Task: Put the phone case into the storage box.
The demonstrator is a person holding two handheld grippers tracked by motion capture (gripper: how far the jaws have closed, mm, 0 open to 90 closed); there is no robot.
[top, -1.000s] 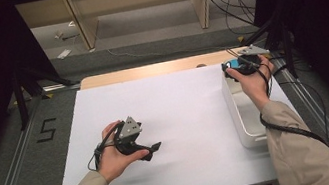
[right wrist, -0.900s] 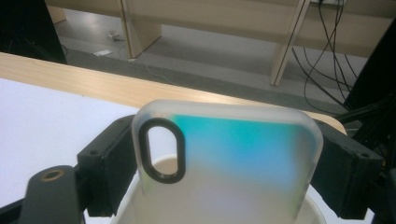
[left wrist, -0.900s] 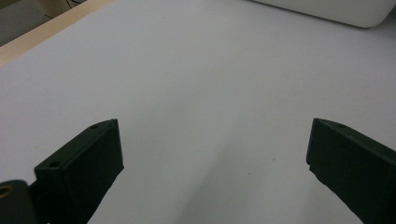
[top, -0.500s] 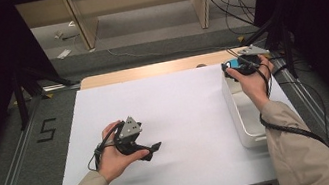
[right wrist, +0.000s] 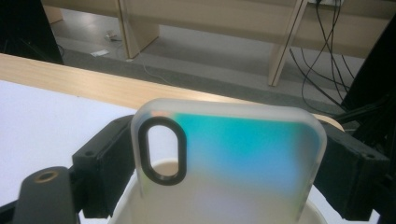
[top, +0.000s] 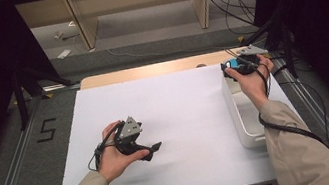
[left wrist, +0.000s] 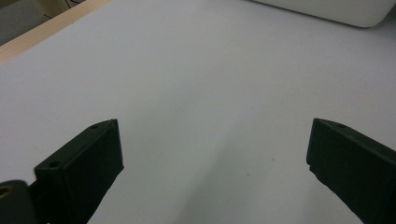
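On the left, the left tongs (top: 154, 148) rest low on the white surface (top: 177, 120), held in the person's left hand (top: 115, 156). In the left gripper view their two black jaws stand wide apart, with bare white surface between them. A grey three-cornered plate sits on top of them, and a black cable trails back along the sleeve.

The middle of the surface is plain white. A strip of light wood (top: 148, 70) shows along its far edge.

On the right is a white tub (top: 244, 125) with rounded corners. It stands on the surface near the right edge. The person's right hand (top: 251, 83) is held over the far end of the tub, with the right tongs (top: 229, 66) up by the far right corner of the surface.

The right tongs hold a phone case (right wrist: 233, 154). Their jaws stand wide and press on its two sides. The case is frosted and see-through at the edges, bright blue-green across the middle and paler lower down. It has round corners and a long oval hole with a dark ring near its left edge. It stands upright just above the tub's round rim (right wrist: 177, 164).

Past the surface are grey floor, wooden legs (top: 83, 27) and black cables (top: 234, 5). Nothing lies between the case and the tub.
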